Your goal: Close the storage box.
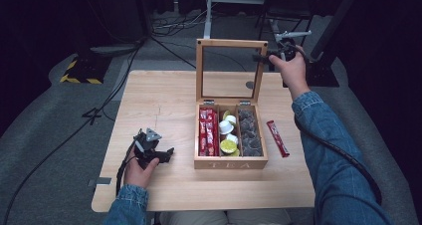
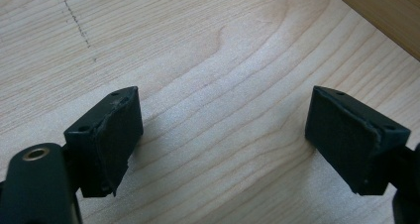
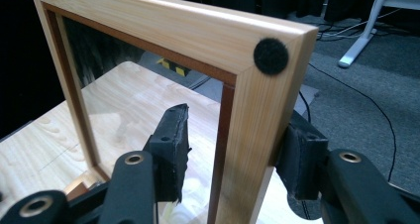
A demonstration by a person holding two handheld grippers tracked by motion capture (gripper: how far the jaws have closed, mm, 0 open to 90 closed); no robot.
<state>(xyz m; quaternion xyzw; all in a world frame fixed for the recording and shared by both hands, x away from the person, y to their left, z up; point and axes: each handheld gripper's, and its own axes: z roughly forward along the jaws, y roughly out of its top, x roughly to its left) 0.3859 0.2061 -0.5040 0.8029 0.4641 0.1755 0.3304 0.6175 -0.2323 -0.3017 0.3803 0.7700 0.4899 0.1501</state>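
The tea box (image 1: 230, 163) sits mid-surface (image 1: 159, 100) with its glass lid (image 1: 229, 45) standing upright; the right hand-held gripper (image 1: 265, 57) straddles the lid's right frame near the top corner (image 3: 257, 110), one jaw on each side, though whether the pads actually press the wood I cannot tell; the left hand-held gripper (image 1: 166, 155) rests released on the surface left of the box, jaws wide apart over bare wood (image 2: 223, 135). The risk, as I judge it: a loose hold lets the lid slip and slam down, or too hard a push tips the light box backward, since nothing steadies its base. One red sachet (image 1: 277, 138) lies just right of the box, near the lid's path but outside it; sachets, yellow pods (image 1: 228, 146) and dark pods (image 1: 249, 133) fill the compartments and seem low enough to clear.
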